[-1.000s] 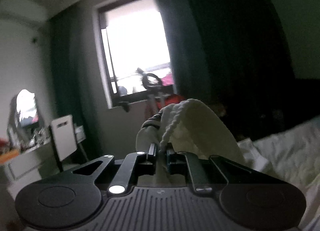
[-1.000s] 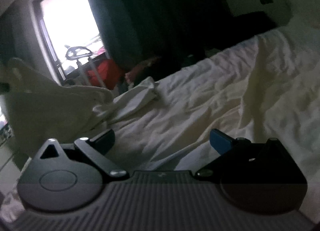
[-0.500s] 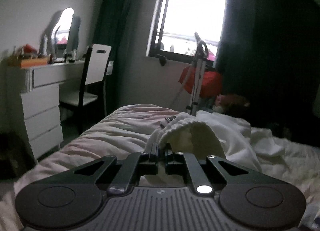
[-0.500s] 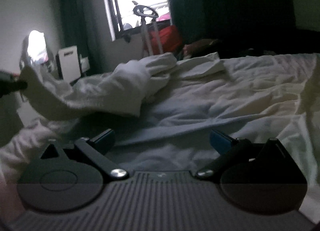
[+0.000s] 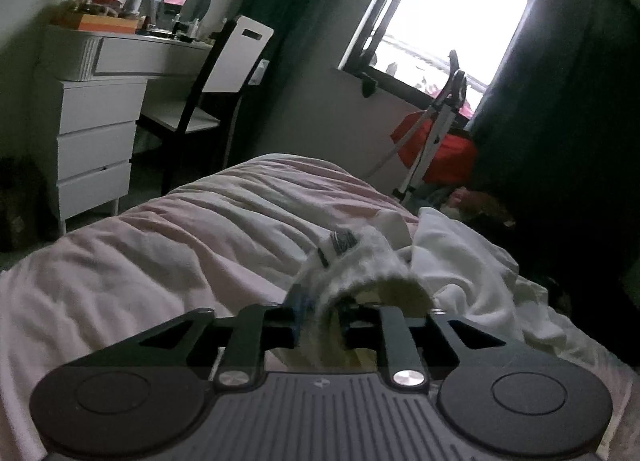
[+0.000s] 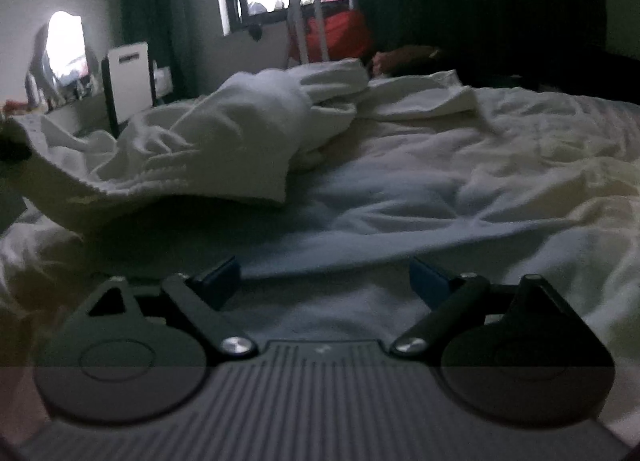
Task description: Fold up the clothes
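A cream knitted garment (image 5: 460,265) lies bunched on the bed, its ribbed edge (image 5: 360,281) caught between my left gripper's (image 5: 322,321) fingers, which are shut on it low over the bedding. In the right wrist view the same garment (image 6: 224,149) stretches from the far left across the bed's middle, its left end lifted. My right gripper (image 6: 324,277) is open and empty, low over the bedding, in front of and to the right of the garment.
The bed has a rumpled pale duvet (image 5: 160,253) (image 6: 500,189). A white dresser (image 5: 96,133) and a chair (image 5: 224,73) stand to the left. A bright window (image 5: 460,13), dark curtains (image 5: 580,121) and a red item on a stand (image 5: 440,149) lie beyond the bed.
My left gripper has come down from high in the air to just above the bed, still holding the garment's edge. The garment now lies on the bedding. My right gripper stayed open.
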